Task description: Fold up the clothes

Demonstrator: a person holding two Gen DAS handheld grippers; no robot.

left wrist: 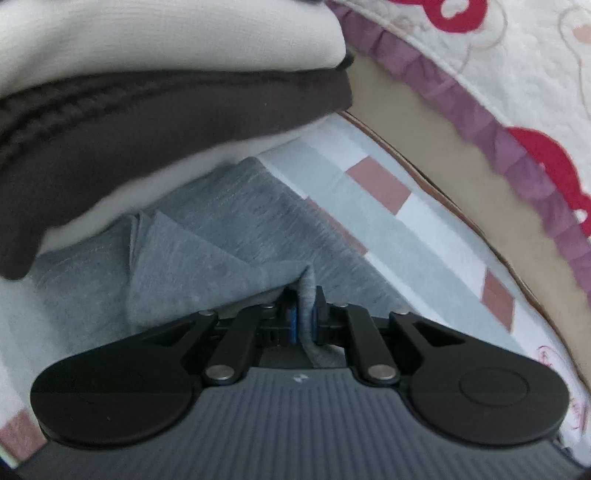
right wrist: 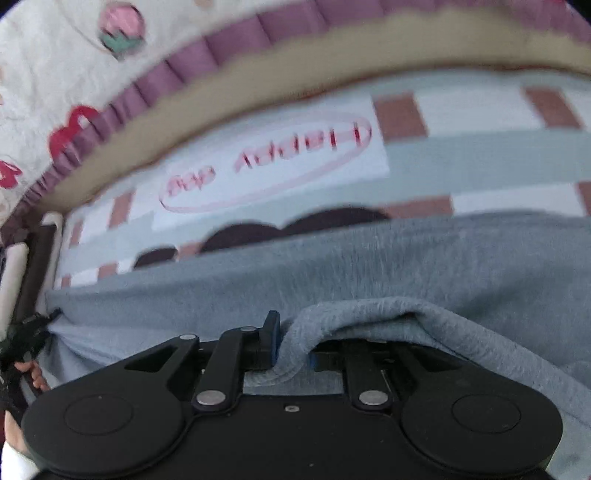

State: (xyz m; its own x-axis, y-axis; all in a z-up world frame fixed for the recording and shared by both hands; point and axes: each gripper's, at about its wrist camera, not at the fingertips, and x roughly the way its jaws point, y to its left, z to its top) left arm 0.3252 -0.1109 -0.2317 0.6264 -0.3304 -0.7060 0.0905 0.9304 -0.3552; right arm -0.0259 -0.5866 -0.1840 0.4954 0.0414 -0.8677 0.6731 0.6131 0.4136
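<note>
A grey fleecy garment [left wrist: 207, 240] lies partly folded on the checked bed sheet [left wrist: 373, 218]. In the left wrist view my left gripper [left wrist: 304, 314] is shut on a bunched edge of it, the cloth squeezed between the blue pads. In the right wrist view the same garment [right wrist: 369, 266] stretches across the sheet [right wrist: 461, 155]. A thick fold of it fills the jaws of my right gripper [right wrist: 293, 341] and drapes over the right finger, hiding it. At the far left of that view the other gripper [right wrist: 31, 334] holds the garment's far corner.
A stack of folded clothes, white [left wrist: 147, 33] over dark brown [left wrist: 166, 125], sits just beyond the grey garment. A quilt with a purple frill [left wrist: 480, 122] borders the sheet. Dark scalloped shapes [right wrist: 332, 221] show behind the garment. A hand [right wrist: 35, 373] is at the left.
</note>
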